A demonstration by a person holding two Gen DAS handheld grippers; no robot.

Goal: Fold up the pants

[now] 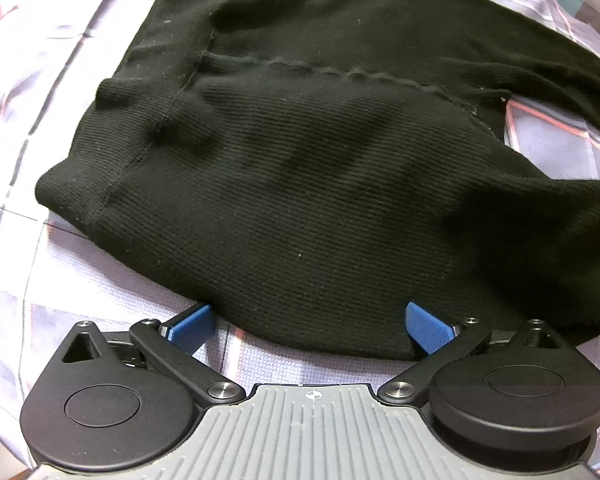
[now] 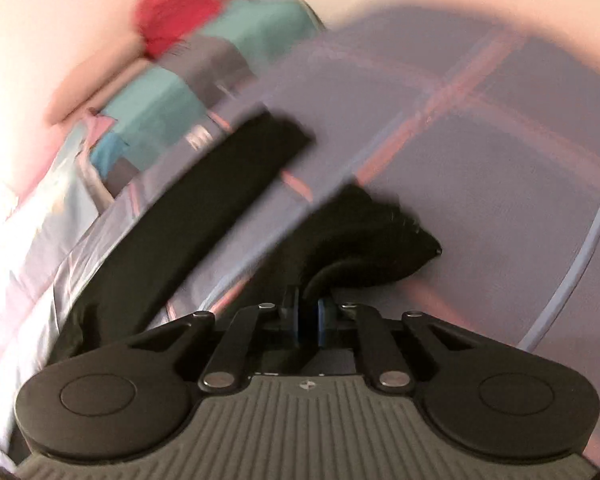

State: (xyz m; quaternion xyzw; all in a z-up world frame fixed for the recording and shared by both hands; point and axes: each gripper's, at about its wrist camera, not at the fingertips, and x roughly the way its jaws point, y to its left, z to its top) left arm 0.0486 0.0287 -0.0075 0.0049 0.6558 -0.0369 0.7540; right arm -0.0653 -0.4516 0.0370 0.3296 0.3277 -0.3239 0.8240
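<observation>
Black ribbed knit pants point(image 1: 300, 184) lie spread on a checked bedsheet point(image 1: 52, 120), waist end to the left and legs running right. My left gripper point(image 1: 308, 326) is open, its blue pads point(image 1: 426, 326) on either side of the near edge of the pants. In the blurred right wrist view, my right gripper point(image 2: 308, 316) is shut on a bunched black pant leg end point(image 2: 364, 240) and holds it above the sheet. The other pant leg point(image 2: 204, 208) stretches away flat to the left.
The bed is covered by a lilac sheet with pink and grey lines point(image 2: 500, 140). A teal and grey patchwork cover point(image 2: 172, 96) and something red point(image 2: 172, 16) lie at the far side. A pale wall is beyond.
</observation>
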